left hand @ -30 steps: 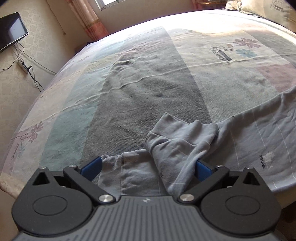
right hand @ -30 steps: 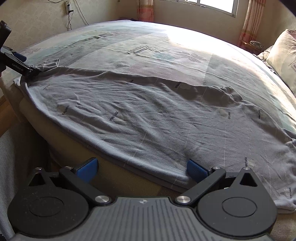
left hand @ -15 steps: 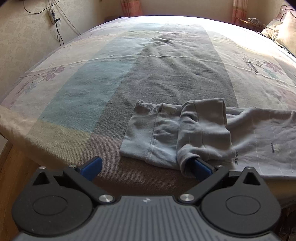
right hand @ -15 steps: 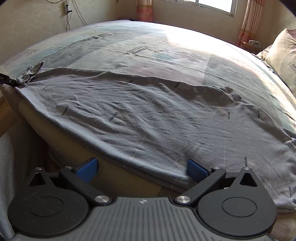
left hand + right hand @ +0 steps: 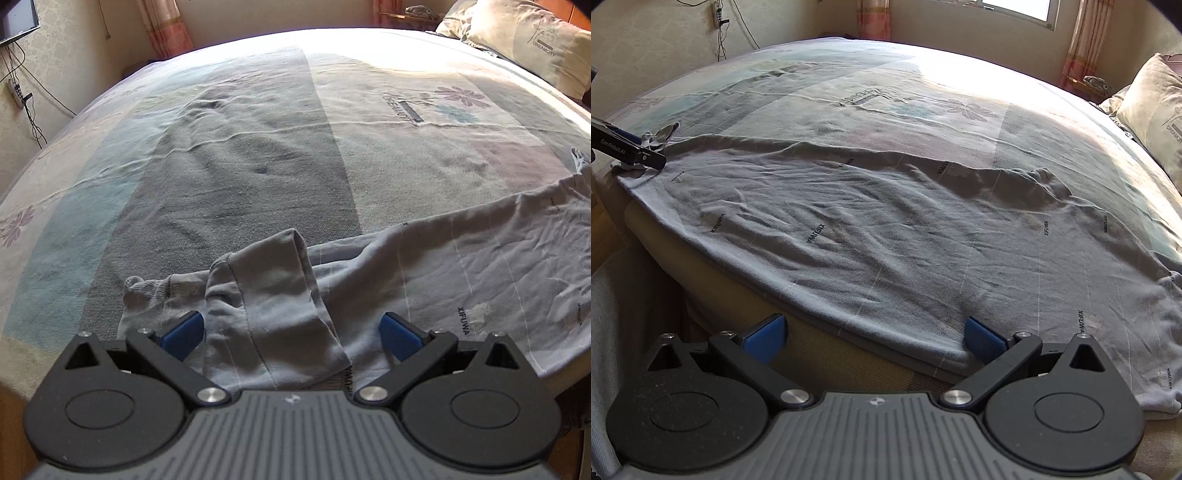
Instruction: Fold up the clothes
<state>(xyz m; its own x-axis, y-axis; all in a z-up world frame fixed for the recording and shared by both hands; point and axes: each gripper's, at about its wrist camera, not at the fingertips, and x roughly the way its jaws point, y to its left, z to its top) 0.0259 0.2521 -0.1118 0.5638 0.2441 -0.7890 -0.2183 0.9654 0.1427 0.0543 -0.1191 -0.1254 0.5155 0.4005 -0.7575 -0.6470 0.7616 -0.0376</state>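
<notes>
Grey cotton makes up the one garment (image 5: 894, 236) in play, a long piece printed with small dark "XIFUWA" marks and thin pale lines, spread along the near edge of the bed (image 5: 236, 155) with its lower hem hanging a little over the mattress side. At one end the cloth is bunched: a cuffed sleeve (image 5: 266, 291) lies doubled back over the body, and a second ribbed edge shows just to its left. The left gripper (image 5: 291, 332) sits low over that bunched end with its jaws spread wide, the two blue pads standing on either side of the folded sleeve and pinching nothing. From the right wrist view the same tool appears at the far left edge, its black finger lying over the garment's crumpled corner (image 5: 659, 134). The right gripper (image 5: 873, 336) hovers at the bed's edge near the garment's middle, its jaws likewise wide apart; the right blue pad lies against the hem, the left one hangs in front of the tan mattress side, and no cloth is clamped between them. One striped bedspread with flower prints covers the bed. One pillow (image 5: 528, 48) rests at the head end, two pink curtains (image 5: 1084, 40) flank the window (image 5: 1019, 7), and one dark screen (image 5: 16, 16) hangs on the wall with cables below it.
</notes>
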